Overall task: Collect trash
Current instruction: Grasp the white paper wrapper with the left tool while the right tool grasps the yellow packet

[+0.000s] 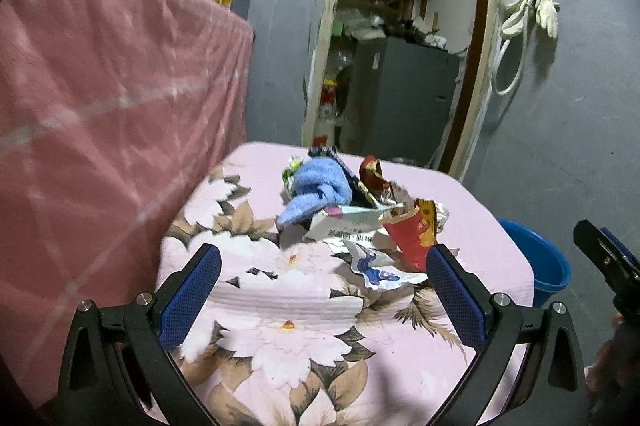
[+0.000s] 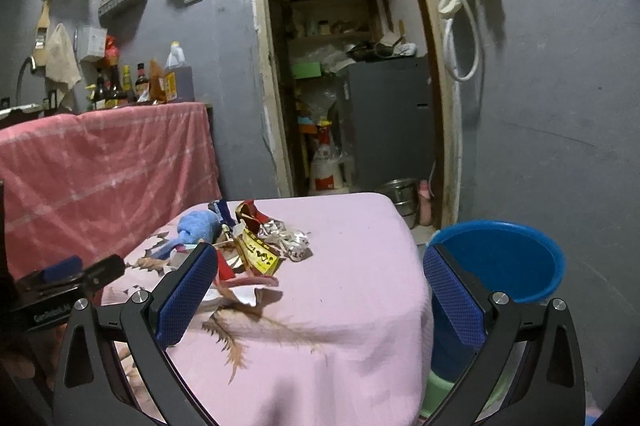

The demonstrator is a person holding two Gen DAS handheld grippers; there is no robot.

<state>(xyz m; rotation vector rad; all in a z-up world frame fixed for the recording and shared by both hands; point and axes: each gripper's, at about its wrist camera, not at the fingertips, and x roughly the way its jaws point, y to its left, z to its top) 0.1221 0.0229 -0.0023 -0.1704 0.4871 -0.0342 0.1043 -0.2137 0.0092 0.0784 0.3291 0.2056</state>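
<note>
On the pink floral tablecloth (image 1: 280, 306), a heap of wrappers (image 1: 376, 226) is lying mid-table beside a blue cloth (image 1: 316, 192); their print is too blurred to read. You are holding the left gripper (image 1: 324, 270) and right gripper (image 2: 320, 268) wide and empty. A blue bucket (image 2: 516, 262) is standing just beside the table.

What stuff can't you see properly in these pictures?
- Bucket: the right view shows its rim and back wall; the right claw covers its near side and bottom. In the left view the table hides most of it.
- Trash pile: wrapper print is too small and blurred to read; the blue cloth hides what lies beneath.
- Back room: dark, shelf items unclear.
</note>
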